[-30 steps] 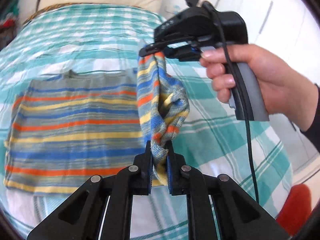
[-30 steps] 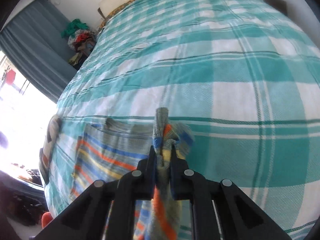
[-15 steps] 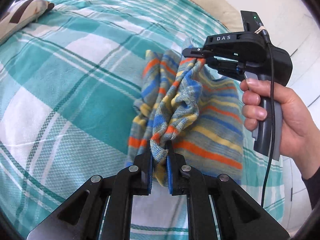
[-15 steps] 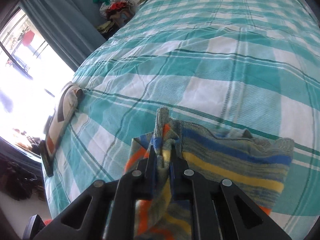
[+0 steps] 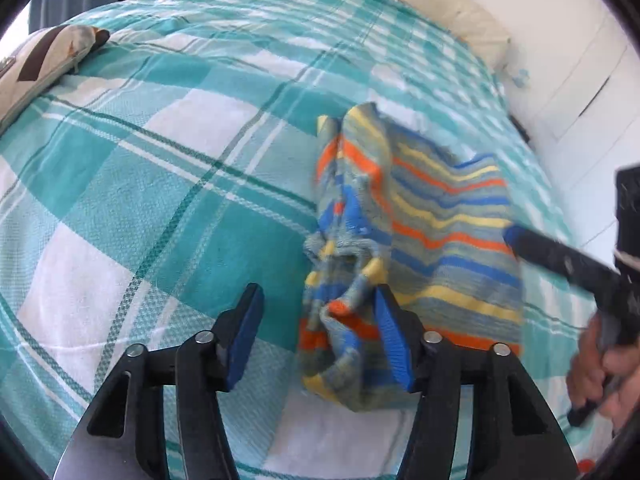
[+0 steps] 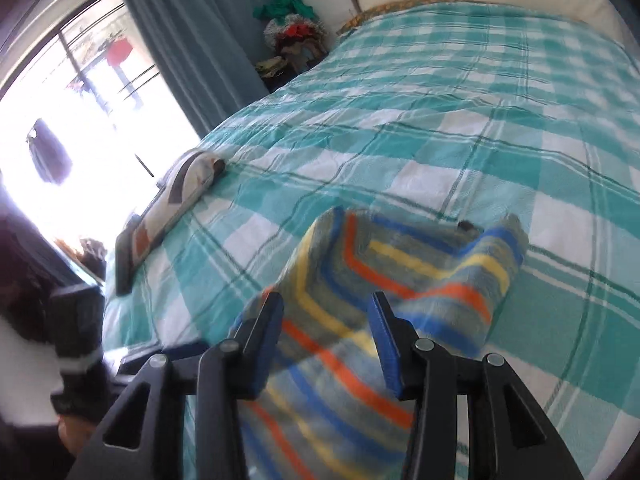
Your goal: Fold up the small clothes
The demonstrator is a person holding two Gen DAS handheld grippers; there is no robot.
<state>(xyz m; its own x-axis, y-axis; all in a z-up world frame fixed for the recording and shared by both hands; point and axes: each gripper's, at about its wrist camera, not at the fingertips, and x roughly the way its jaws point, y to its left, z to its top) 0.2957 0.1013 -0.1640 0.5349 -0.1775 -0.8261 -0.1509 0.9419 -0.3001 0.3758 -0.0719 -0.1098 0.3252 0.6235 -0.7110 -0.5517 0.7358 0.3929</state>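
Observation:
A small knit garment (image 5: 440, 216) with grey, blue, orange and yellow stripes lies folded over itself on the teal-and-white checked bedspread (image 5: 160, 200). My left gripper (image 5: 319, 294) hovers over its near left end; its jaws are opening, and a loose bunch of cloth hangs against the right pad, unpinched. In the right wrist view the garment (image 6: 420, 264) lies under my right gripper (image 6: 326, 302), whose jaws are also opening, the cloth beneath the gap and not pinched. The right gripper (image 5: 560, 256) and the hand holding it show blurred at the garment's right edge.
A patterned cushion (image 6: 172, 208) lies on the bed near the window-side edge. A grey-blue curtain (image 6: 192, 40) and a pile of clothes (image 6: 296, 28) stand beyond the far corner. A white wall with doors (image 5: 580, 80) runs along the bed's other side.
Both grippers carried the pinched end of the garment across over the rest of it, lowered it, then let go. Their jaws now stand apart and the cloth rests folded on the bed.

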